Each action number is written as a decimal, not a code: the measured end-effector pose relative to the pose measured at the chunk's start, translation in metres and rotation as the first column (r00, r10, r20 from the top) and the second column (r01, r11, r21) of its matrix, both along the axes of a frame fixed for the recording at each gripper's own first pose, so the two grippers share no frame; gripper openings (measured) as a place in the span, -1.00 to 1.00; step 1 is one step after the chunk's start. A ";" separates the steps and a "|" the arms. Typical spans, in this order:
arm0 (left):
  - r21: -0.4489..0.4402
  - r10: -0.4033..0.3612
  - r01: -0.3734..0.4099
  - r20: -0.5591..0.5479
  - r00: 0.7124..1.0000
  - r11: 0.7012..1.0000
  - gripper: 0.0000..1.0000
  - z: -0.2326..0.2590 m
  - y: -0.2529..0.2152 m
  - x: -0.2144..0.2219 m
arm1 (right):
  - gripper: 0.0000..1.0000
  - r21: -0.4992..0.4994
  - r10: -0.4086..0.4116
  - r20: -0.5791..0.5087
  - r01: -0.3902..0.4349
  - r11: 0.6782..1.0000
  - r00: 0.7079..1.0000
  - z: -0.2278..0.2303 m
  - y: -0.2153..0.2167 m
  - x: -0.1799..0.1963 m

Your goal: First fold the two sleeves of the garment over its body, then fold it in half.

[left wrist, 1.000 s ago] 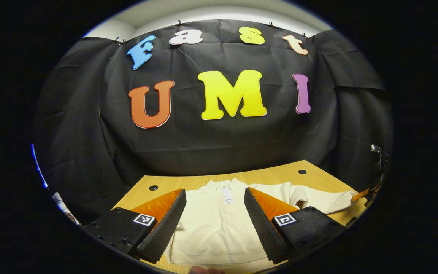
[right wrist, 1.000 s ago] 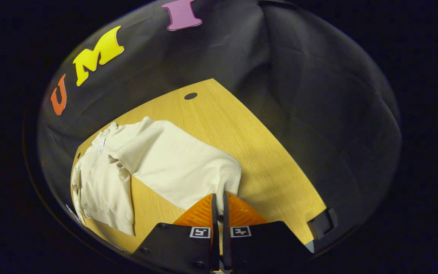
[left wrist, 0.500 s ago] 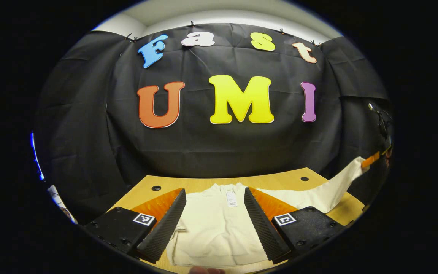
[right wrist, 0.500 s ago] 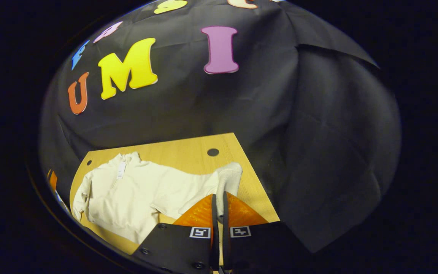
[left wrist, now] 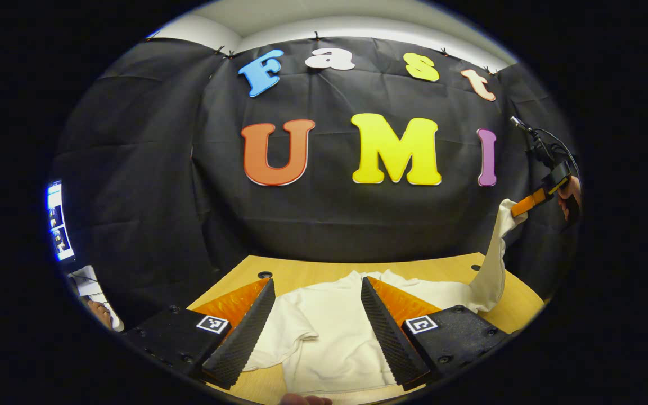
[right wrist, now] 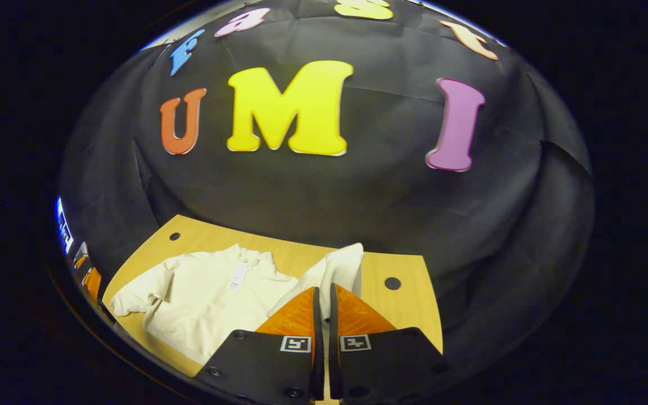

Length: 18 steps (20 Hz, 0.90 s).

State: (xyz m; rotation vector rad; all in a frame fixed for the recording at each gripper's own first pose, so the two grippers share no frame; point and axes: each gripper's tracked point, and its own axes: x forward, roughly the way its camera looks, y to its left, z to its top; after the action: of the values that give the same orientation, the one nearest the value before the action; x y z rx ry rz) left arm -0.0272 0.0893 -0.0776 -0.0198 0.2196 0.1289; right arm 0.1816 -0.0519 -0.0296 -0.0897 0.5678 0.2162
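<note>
Cream garment lies flat on the wooden table, collar at the far side, body near the front edge. R gripper has its fingers pressed together on the cuff of the right sleeve; in the left gripper view that sleeve hangs in a steep line from the raised R gripper down to the shoulder. L gripper hovers low over the body w/ fingers spread wide, holding nothing. Left sleeve is bunched at the left side, not yet folded.

Risks, as I judge them: cuff grip looks thin, so fabric could slip out mid-swing. Lifting this high may drag the shoulder and shift the whole body, since nothing pins it. Sleeve could also land twisted or off the body.
</note>
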 end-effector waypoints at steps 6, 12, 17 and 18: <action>0.001 0.095 -0.096 -0.042 0.995 0.995 0.96 -0.013 0.054 -0.021 | -0.92 -0.022 0.221 -0.056 -0.223 0.975 0.974 -0.036 0.134 0.012; 0.009 0.109 -0.109 -0.074 0.991 0.994 0.96 -0.026 0.087 -0.037 | -0.92 -0.064 0.407 -0.154 -0.420 0.905 0.901 -0.107 0.254 0.014; 0.000 0.046 -0.046 -0.061 0.997 0.999 0.95 -0.023 0.079 -0.045 | -0.92 -0.097 0.495 -0.259 -0.532 0.841 0.830 -0.177 0.344 0.013; -0.002 0.049 -0.049 -0.066 0.997 0.999 0.95 -0.024 0.079 -0.047 | -0.92 -0.102 0.501 -0.278 -0.544 0.833 0.819 -0.193 0.359 0.012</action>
State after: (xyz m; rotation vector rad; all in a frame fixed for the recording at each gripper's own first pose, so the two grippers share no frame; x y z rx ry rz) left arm -0.0742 0.1684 -0.1018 -0.0242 0.2856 0.1779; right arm 0.1939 0.3070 -0.2222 -0.4029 0.7993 0.7274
